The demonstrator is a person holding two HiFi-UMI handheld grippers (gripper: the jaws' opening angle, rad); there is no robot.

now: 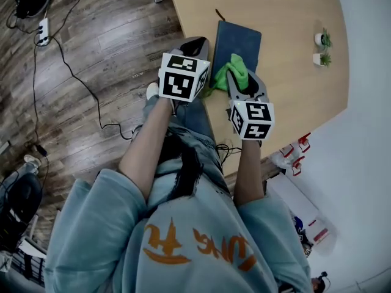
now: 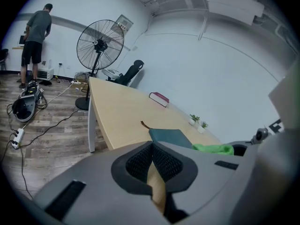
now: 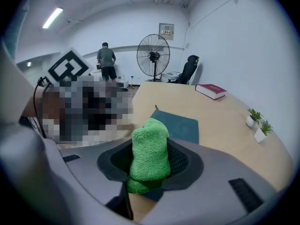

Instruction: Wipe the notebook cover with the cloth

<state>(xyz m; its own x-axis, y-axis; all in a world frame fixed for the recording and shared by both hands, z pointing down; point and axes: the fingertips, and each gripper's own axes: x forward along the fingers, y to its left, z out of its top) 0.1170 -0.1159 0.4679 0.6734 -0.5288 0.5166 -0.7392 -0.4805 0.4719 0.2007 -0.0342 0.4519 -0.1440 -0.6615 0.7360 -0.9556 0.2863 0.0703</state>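
Right claw (image 3: 149, 165) pinches the green cloth (image 3: 150, 149) over the dark teal notebook's (image 3: 183, 125) near end. Left claw (image 2: 152, 163) is pressed together, empty, at the desk (image 2: 117, 116) edge.

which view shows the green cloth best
The right gripper view: the cloth fills the centre, clamped in the jaws of the right gripper. The head view shows a green patch by the notebook; the left gripper view, only a sliver.

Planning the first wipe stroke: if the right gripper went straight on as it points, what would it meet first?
Probably the dark teal notebook on the light wooden table, with the clamped green cloth touching first.
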